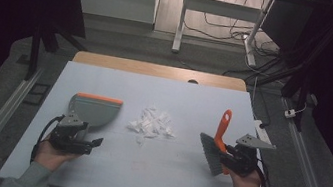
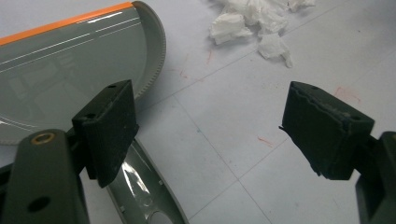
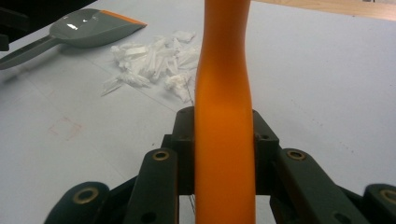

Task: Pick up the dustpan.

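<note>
Between the tongs: paper scraps wait for brush and dustpan.

Right gripper (image 1: pixel 225 159), lower right of the high view, is clenched on the orange brush handle (image 3: pixel 224 140), which points up-frame with bristles (image 1: pixel 210 153) facing the shredded paper pile (image 1: pixel 152 122) at centre. Left gripper (image 1: pixel 78 135), jaws spread wide and empty, hovers just beside the grey dustpan's handle (image 2: pixel 140 196); the dustpan (image 1: pixel 93 110) lies left of the pile, its long axis running up-frame to the orange lip.
</note>
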`<state>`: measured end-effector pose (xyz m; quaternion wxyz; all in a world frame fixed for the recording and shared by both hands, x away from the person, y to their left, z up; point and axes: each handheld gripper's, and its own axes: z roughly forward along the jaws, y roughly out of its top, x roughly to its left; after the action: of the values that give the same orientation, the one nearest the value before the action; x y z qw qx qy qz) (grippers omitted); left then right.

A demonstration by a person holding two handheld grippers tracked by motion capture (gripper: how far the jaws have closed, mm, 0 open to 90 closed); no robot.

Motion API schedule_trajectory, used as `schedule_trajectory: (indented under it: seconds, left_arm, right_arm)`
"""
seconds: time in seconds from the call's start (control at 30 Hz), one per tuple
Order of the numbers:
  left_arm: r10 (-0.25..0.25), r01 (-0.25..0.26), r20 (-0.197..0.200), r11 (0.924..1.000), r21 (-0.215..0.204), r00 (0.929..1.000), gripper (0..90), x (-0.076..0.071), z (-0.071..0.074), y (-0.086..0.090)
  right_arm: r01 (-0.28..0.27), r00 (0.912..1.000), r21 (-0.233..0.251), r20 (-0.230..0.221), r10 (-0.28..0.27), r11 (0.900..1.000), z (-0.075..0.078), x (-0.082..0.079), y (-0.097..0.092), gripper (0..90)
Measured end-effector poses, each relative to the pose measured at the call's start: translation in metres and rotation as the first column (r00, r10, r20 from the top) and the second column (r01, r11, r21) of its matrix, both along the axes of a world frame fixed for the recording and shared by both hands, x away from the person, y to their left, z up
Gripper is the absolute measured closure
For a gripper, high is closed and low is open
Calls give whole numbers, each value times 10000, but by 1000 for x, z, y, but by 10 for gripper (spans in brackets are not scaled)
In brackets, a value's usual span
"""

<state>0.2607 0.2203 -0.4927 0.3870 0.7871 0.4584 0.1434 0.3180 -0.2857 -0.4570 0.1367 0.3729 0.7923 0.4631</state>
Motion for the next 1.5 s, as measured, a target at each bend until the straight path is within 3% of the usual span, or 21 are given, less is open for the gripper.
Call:
schedule_trajectory:
  seconds: [0.53, 0.93, 1.37, 1.5]
  left_arm:
    - [-44, 44, 24, 10000, 9, 10000, 190, 0, 3, -1]
    - [-122, 119, 159, 9997, 197, 9998, 190, -1, 15, -6]
    - [489, -479, -230, 9980, 411, 9985, 192, 8, 38, -6]
    - [943, -919, -365, 9938, 630, 9949, 192, 16, 44, 0]
  right_arm:
    - [-47, 10000, -29, 70, 47, 10000, 0, -1, 1, 704]
    - [31, 10000, 41, 73, -31, 10000, 0, -2, -1, 704]
    - [78, 9999, 51, 85, -79, 10000, 2, -2, -3, 704]
    - [148, 9998, 78, 100, -149, 9999, 2, -2, -4, 704]
